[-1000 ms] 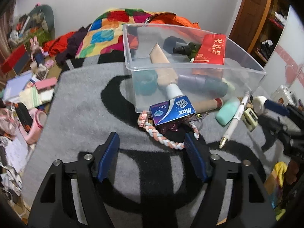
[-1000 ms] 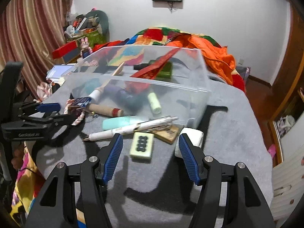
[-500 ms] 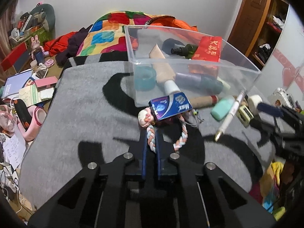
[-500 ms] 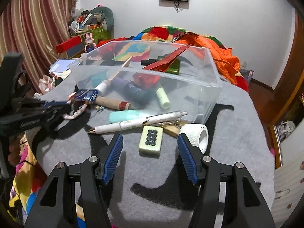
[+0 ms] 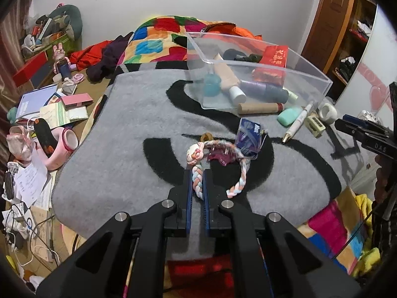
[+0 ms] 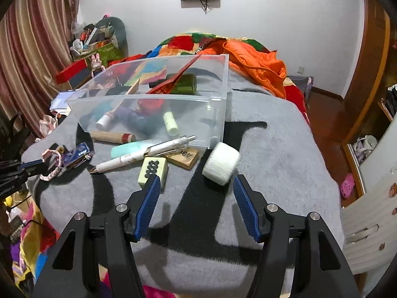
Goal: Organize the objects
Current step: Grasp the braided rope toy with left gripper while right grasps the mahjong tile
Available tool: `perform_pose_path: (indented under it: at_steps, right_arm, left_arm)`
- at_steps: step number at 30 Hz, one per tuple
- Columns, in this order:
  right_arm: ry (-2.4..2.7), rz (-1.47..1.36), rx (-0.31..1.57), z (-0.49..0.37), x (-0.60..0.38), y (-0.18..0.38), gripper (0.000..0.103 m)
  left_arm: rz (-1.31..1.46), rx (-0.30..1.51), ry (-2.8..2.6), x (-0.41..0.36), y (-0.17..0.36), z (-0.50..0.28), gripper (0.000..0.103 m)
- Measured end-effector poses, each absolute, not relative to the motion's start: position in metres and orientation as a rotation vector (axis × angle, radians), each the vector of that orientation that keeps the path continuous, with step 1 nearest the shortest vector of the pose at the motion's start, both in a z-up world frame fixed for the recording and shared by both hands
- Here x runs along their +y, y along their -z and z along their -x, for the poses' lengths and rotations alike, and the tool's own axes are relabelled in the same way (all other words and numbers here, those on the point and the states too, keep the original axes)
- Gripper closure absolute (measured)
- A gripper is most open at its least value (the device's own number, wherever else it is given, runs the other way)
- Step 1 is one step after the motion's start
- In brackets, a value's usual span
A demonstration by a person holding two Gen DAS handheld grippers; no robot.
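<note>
My left gripper (image 5: 197, 176) is shut on a braided pastel rope loop (image 5: 238, 176) and holds it over the grey blanket, with a blue Max packet (image 5: 248, 136) and a pink wrapper caught at its far side. The clear plastic bin (image 5: 310, 74) stands beyond, holding bottles and a red envelope. My right gripper (image 6: 194, 182) is open and empty, just short of a white tape roll (image 6: 220, 164) and a mahjong tile (image 6: 152, 167). A white pen (image 6: 146, 152), a mint tube (image 6: 129, 147) and a brown tube (image 6: 111, 136) lie by the bin (image 6: 218, 114).
A wooden tag (image 6: 184, 157) lies under the pen's end. The grey blanket (image 6: 273, 149) covers the bed; a colourful quilt and an orange jacket (image 6: 253, 62) lie behind the bin. Clutter covers the floor on the left (image 5: 37, 129).
My left gripper shut on the braided rope and pulled it back from the bin, dragging the blue packet along. My right gripper moved forward toward the tape roll and tile, still open.
</note>
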State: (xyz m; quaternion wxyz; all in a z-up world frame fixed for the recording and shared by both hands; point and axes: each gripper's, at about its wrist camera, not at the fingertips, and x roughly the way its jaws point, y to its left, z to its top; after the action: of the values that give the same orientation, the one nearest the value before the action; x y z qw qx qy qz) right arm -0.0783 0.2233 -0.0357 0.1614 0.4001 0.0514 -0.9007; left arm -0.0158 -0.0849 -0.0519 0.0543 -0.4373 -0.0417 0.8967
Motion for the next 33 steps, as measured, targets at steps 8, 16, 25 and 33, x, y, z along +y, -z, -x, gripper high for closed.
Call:
perform_pose_path:
  at_steps: [8, 16, 25, 33]
  right_arm:
    - [2.504, -1.102, 0.193, 0.071, 0.193, 0.034, 0.046]
    - [2.44, -1.216, 0.14, 0.088, 0.185, 0.065, 0.046]
    - [2.482, -1.176, 0.179, 0.088, 0.176, 0.068, 0.055]
    - [2.485, -1.162, 0.154, 0.088, 0.18, 0.066, 0.081]
  left_arm:
    - [1.31, -0.106, -2.74, -0.084, 0.047, 0.029, 0.081]
    - [1.346, -0.062, -2.742, -0.083, 0.064, 0.053, 0.075]
    - [1.316, -0.017, -2.738, -0.073, 0.064, 0.063, 0.076]
    - [1.281, 0.03, -2.746, -0.062, 0.06, 0.066, 0.092]
